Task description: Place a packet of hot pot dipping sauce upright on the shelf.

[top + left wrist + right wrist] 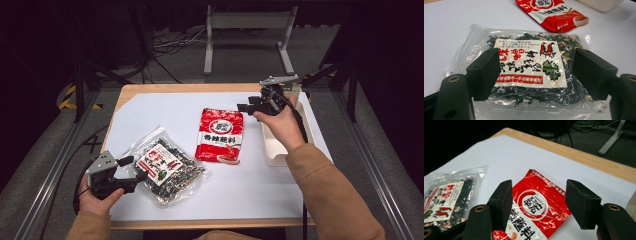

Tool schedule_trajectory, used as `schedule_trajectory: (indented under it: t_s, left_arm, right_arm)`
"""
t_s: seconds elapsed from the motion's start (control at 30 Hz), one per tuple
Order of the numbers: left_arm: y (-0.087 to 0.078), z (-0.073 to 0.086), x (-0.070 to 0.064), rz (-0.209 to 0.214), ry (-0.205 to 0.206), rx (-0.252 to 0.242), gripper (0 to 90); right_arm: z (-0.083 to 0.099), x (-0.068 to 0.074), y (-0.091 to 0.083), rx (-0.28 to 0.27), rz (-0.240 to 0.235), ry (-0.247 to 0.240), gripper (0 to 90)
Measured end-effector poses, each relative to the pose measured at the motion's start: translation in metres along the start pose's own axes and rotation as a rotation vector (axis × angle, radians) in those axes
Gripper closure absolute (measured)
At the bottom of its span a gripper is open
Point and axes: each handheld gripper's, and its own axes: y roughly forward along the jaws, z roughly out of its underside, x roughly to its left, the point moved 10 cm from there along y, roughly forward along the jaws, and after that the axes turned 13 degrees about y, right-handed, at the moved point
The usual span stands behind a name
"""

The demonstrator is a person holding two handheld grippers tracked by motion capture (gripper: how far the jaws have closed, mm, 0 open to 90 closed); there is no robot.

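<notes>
My left gripper [131, 168] sits at the near edge of the clear seaweed bag [166, 170] on the tabletop [240, 185], fingers [484, 73] apart and straddling it. My right gripper [246, 106] hovers above the red sauce packet [220, 135], fingers [502, 200] spread, holding nothing.

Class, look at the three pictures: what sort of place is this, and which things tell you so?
Probably a lab or test room, not a kitchen. A table under white sheeting stands inside a metal frame, loose cables lie on the grey floor, and the surroundings are dark.
</notes>
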Motion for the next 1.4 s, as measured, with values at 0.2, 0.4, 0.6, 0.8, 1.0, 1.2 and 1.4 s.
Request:
schedule_trajectory:
  t_s: [0.2,0.4,0.6,0.8,1.0,1.2,1.4]
  left_arm:
    - [-0.002,0.002,0.000,-0.003,0.000,0.006,23.4]
    - [-0.004,0.004,0.000,-0.005,-0.004,0.009,23.3]
    - [-0.010,0.007,0.000,-0.011,-0.021,0.001,23.2]
    - [-0.016,0.012,-0.001,-0.028,-0.031,0.003,23.1]
    - [-0.022,0.017,-0.002,-0.039,-0.042,0.011,23.0]
    - [-0.024,0.019,-0.003,-0.042,-0.054,0.012,23.0]
    - [-0.024,0.019,-0.002,-0.042,-0.055,0.013,23.0]
  right_arm:
    - [0.007,-0.012,0.019,0.048,0.031,0.021,38.0]
    - [0.013,-0.019,0.034,0.079,0.055,0.029,38.0]
    - [0.020,-0.027,0.051,0.114,0.084,0.029,38.0]
    - [0.025,-0.034,0.067,0.135,0.100,0.034,37.9]
    - [0.031,-0.044,0.083,0.159,0.105,0.055,36.5]
    - [0.035,-0.056,0.093,0.184,0.145,0.063,35.3]
    - [0.038,-0.062,0.099,0.202,0.164,0.067,34.2]
